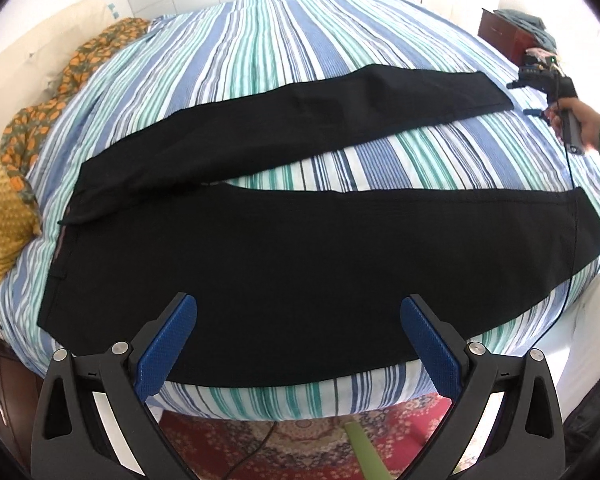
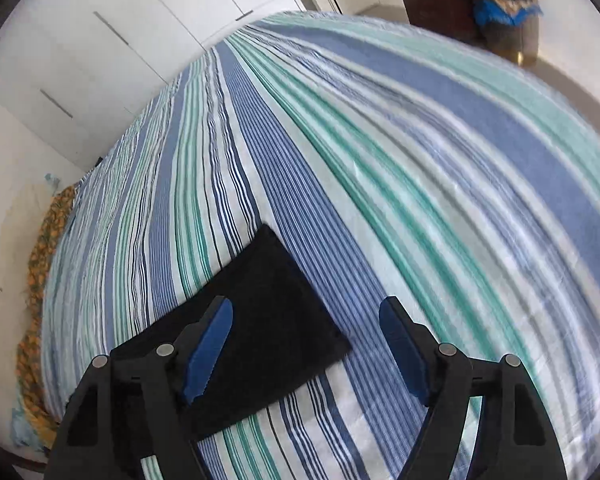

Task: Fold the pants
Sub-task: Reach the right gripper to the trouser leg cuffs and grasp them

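Flat, matte black pants, V-spread legs, striped woven bedsheet.

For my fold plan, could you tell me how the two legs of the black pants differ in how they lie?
The near leg runs along the bed's front edge; the far leg angles away across the striped sheet. The right gripper hovers at the far leg's hem. Both lie flat.

We are finding no readable text, label, brand, number or sign in either wrist view.
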Motion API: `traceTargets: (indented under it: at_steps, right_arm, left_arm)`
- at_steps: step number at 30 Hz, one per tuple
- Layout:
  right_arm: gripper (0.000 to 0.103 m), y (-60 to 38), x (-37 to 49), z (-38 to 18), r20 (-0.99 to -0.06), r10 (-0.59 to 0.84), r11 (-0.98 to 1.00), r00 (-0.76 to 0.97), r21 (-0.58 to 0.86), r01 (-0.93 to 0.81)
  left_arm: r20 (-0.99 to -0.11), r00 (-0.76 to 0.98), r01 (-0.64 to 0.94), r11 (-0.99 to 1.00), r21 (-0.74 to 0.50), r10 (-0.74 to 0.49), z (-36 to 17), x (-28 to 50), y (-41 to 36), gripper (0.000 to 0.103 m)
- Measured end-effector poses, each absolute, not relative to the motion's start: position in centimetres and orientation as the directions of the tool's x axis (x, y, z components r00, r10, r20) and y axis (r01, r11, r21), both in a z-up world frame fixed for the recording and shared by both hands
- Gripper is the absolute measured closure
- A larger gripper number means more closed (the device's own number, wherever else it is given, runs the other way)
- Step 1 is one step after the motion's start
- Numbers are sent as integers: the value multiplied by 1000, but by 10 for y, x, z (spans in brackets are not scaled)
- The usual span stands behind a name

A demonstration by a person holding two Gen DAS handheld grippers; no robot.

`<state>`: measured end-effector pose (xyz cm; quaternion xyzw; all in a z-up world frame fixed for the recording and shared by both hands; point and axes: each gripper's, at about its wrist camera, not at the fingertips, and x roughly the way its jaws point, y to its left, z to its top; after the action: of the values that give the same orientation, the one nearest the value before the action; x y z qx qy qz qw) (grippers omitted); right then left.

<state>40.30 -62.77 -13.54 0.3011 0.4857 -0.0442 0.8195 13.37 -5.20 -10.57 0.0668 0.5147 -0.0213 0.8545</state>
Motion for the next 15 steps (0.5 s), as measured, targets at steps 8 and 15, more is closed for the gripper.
traceTargets:
  at_steps: [8,15]
  right_arm:
    - [89,-611,406,-178,-699,375,680,608,654,332]
    - [53,-604,396,-158,-883,22,932,468,188,311]
  left_arm:
    - [-894,441,78,989,127,80,-115,136,-53,1]
    - [-879,461,-56,992,114,127,-130,190,17,1]
